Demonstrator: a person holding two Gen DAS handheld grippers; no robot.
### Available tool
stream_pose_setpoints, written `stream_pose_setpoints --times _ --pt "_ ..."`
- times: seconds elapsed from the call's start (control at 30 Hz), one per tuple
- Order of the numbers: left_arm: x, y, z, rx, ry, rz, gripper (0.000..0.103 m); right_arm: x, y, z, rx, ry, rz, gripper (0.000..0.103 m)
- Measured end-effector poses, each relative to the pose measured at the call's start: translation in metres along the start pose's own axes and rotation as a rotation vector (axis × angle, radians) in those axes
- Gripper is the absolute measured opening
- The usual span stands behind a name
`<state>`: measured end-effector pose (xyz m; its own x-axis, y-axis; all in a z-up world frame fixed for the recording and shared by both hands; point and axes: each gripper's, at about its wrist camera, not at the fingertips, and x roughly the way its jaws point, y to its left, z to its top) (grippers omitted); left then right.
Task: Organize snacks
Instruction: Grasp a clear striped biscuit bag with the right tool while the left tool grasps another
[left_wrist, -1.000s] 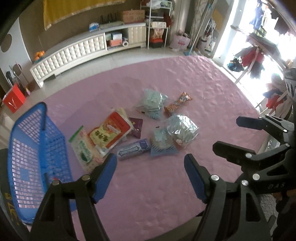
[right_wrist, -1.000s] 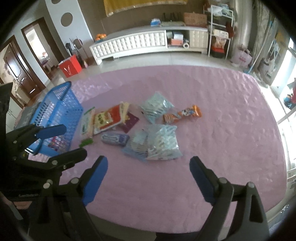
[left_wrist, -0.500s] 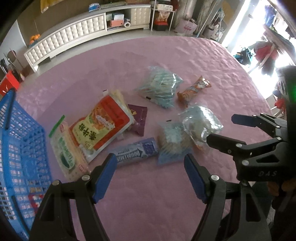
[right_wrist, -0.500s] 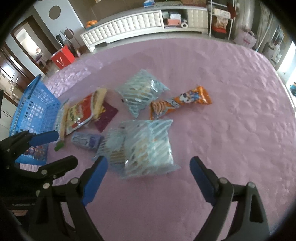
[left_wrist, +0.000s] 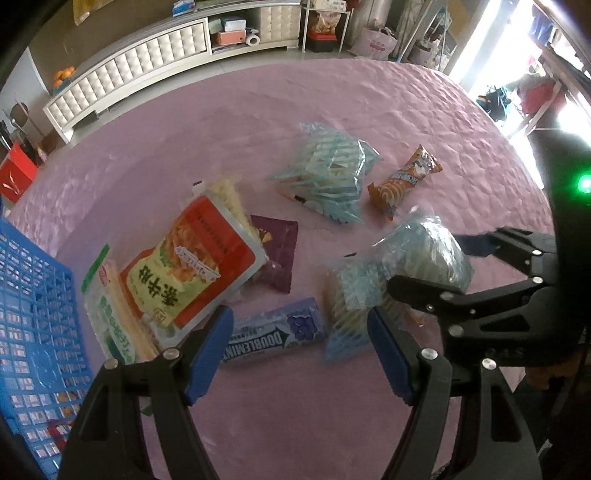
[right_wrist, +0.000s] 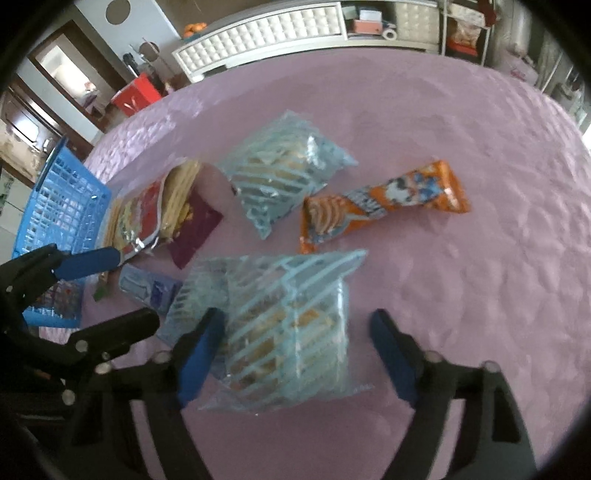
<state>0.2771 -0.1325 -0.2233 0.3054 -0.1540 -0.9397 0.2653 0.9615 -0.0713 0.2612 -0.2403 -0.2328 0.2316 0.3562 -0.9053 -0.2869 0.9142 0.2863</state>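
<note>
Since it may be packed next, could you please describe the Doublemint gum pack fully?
The Doublemint gum pack is a long, flat, blue-purple glossy wrapper with white lettering, unopened as far as can be seen. It lies flat on the pink tablecloth, beside a blue-striped clear bag, between the open left gripper fingers, untouched.

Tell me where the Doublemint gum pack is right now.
In the left wrist view the Doublemint gum pack lies flat on the pink cloth, between the left tongs, below the purple packet and touching a striped blue bag on its right.
</note>
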Motion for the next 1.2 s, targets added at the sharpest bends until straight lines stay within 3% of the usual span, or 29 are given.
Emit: stream_pose_setpoints --times 0.17,0.37,0.63,0.8,1.07,1.2 --pt "-0.005 0.000 0.003 0.012 -0.004 0.011 0.073 -0.009 0.000 -0.005 -0.016 -0.040 0.005 0.065" --pt "-0.022 -0.006 0.022 0.058 -0.044 0.038 0.073 -0.035 -0.004 -0.006 0.011 -0.110 0.011 0.065" --pt "-0.030 -0.032 0.058 0.188 -0.086 0.043 0.073 -0.063 -0.025 0.005 0.021 -0.167 -0.087 0.065" --pt "-0.010 -0.042 0.079 0.267 -0.059 0.018 0.073 -0.064 -0.032 0.018 0.027 -0.170 -0.105 0.065" --pt "0.035 -0.038 0.104 0.278 0.015 0.007 0.073 -0.052 -0.039 0.034 0.064 -0.183 -0.153 0.065" --pt "0.057 -0.034 0.107 0.293 0.022 0.046 0.073 -0.050 -0.041 0.037 0.067 -0.200 -0.191 0.065"
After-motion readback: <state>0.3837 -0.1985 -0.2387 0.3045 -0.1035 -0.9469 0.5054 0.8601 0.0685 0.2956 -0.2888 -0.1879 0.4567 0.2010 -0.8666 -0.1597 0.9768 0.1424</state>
